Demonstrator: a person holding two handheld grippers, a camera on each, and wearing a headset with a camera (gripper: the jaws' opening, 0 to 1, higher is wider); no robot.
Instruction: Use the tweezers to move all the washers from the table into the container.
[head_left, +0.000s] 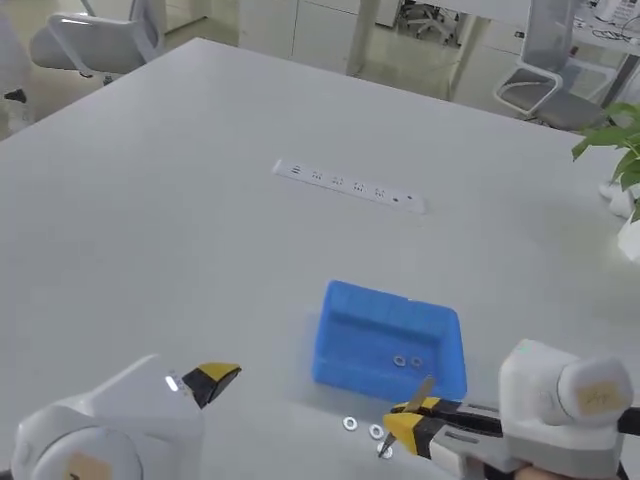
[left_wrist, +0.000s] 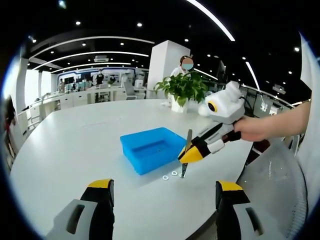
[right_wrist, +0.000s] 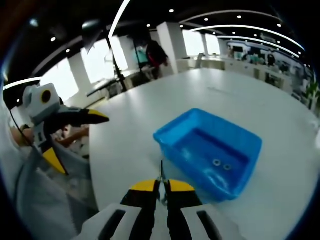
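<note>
**Tweezers poised over the loose washers**

The right gripper (head_left: 408, 420) has its jaws clenched on the tweezers (left_wrist: 188, 140), tips angled down to the counter (head_left: 200, 200); they sit right among the loose washers (head_left: 350, 423) just in front of the blue container (head_left: 390, 325), though whether the tips touch one cannot be told; two more washers (head_left: 400, 360) lie inside it; the left gripper (left_wrist: 164, 187) hovers well to the side, jaws released wide, carrying nothing.
</note>
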